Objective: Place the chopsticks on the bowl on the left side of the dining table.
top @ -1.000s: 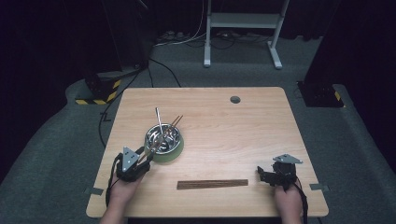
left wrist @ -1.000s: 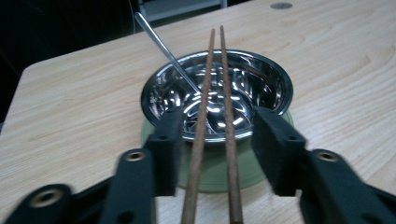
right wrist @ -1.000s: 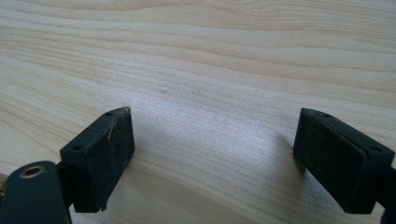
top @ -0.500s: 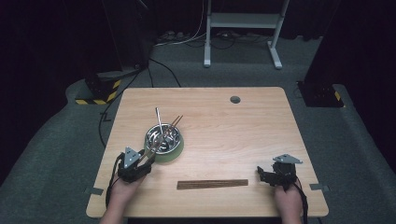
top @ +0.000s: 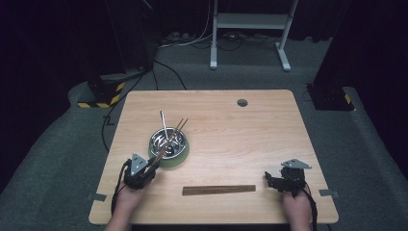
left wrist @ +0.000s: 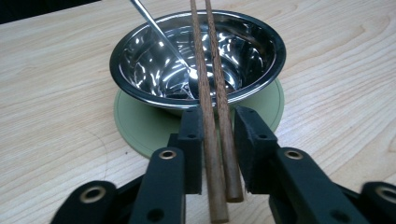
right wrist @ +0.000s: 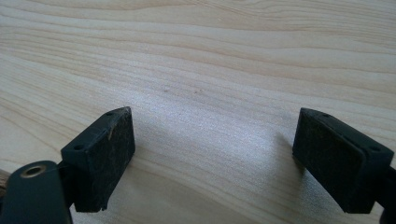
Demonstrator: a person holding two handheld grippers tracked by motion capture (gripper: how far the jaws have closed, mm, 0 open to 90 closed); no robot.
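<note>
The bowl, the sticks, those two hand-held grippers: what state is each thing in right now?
Left hand-held gripper: jaws close around the chopsticks; contact can't be told.
Right hand-held gripper: open, empty, over bare table.
Chopsticks: a pair, side by side, leaning across the bowl's rim.
Steel bowl: upright on the green mat.
Spoon: resting in the bowl, handle up.
Green mat: flat under the bowl.
Brown strip: lying flat on the table.

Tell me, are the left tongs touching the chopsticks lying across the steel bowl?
Touching. The left gripper view shows the left tongs with both jaws pressed against the chopsticks, no gap on either side.
</note>
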